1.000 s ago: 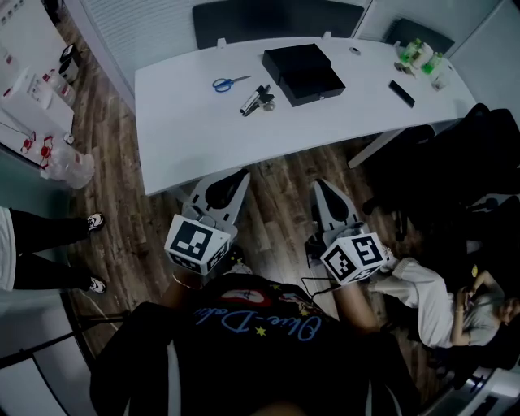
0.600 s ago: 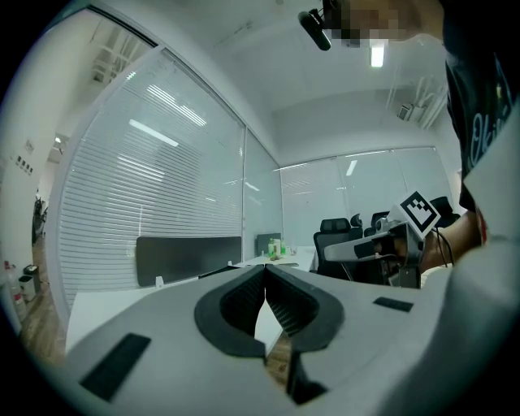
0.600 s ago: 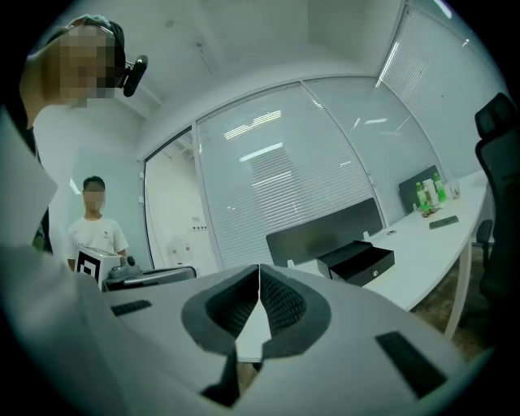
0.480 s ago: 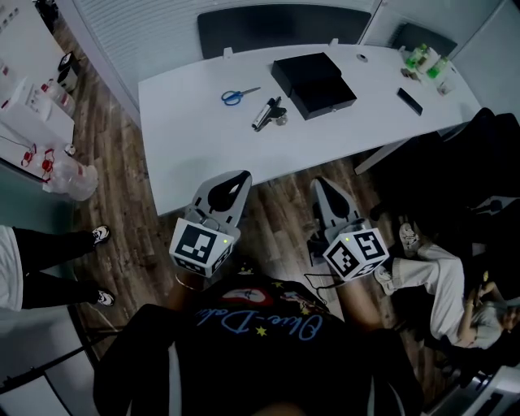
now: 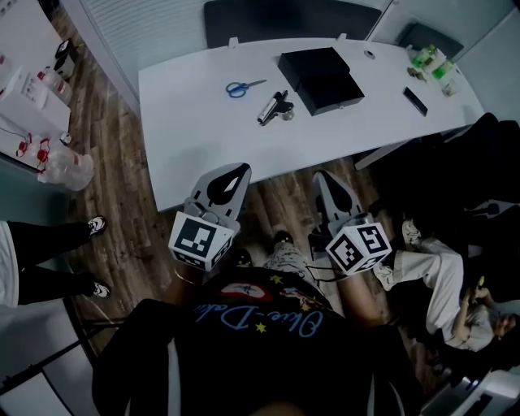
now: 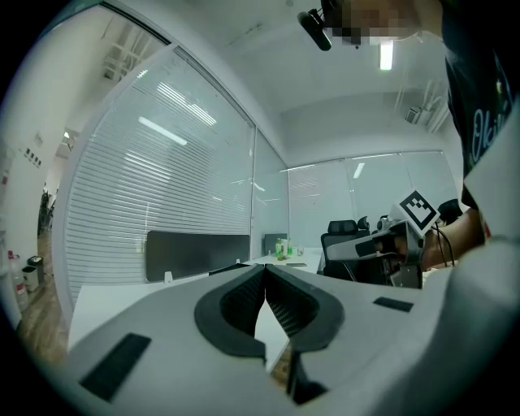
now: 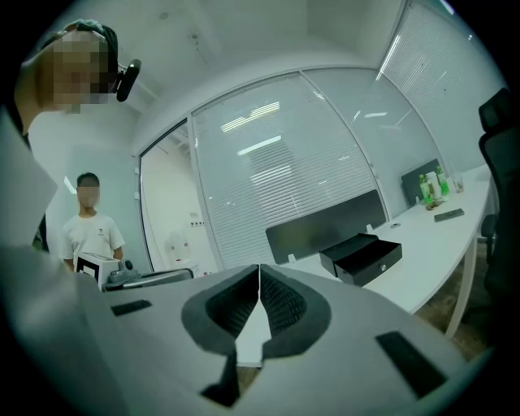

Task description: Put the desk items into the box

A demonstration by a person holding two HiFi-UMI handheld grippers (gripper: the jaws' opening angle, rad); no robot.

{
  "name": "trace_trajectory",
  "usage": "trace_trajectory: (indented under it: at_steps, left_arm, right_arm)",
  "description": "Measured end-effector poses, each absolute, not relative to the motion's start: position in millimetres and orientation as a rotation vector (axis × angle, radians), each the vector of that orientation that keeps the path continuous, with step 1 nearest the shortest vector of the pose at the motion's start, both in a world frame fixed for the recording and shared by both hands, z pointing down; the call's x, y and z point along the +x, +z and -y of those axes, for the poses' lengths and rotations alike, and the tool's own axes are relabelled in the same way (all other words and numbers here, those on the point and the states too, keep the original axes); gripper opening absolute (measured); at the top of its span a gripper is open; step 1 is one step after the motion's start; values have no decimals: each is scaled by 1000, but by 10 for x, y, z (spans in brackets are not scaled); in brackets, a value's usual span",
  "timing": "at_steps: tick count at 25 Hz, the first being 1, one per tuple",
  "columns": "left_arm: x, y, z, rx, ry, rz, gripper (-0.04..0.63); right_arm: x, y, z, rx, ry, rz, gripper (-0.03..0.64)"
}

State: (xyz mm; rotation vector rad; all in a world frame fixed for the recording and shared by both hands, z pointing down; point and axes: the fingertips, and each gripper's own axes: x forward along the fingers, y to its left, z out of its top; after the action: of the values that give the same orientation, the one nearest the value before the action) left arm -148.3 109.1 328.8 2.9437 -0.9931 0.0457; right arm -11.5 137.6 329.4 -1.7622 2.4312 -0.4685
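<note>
On the white desk (image 5: 195, 154) a black box (image 5: 321, 77) stands open at the back; it also shows in the right gripper view as the black box (image 7: 361, 256). Blue-handled scissors (image 5: 244, 86) lie to its left. A black and silver stapler-like tool (image 5: 274, 106) lies in front of the box, with a small round item (image 5: 287, 114) beside it. My left gripper (image 5: 236, 169) and right gripper (image 5: 320, 175) are both shut and hold nothing. Their tips point level at the desk's front edge, well short of the items. The right gripper (image 6: 382, 240) also appears in the left gripper view.
A black flat device (image 5: 415, 101), green bottles (image 5: 431, 60) and a small disc (image 5: 370, 54) lie at the desk's right end. Dark chairs (image 5: 292, 15) stand behind, and another dark chair (image 5: 459, 162) at right. One person sits at lower right (image 5: 435, 280); another stands at left (image 5: 41, 252).
Both grippers have moved forward together, and their tips now reach the desk's front edge. The desk appears nearer. The jaws of both have stayed shut.
</note>
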Motion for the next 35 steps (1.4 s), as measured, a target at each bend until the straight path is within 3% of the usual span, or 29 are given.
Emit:
trace_trajectory:
  at_steps: [13, 35]
  left_arm:
    - [-1422, 3245, -736, 2920, -3, 1111, 9]
    - [-893, 3467, -71, 2832, 161, 1206, 9]
  right_arm:
    - [-15, 3416, -782, -1615, -525, -2513, 11]
    - [506, 3804, -3, -1498, -733, -2491, 11]
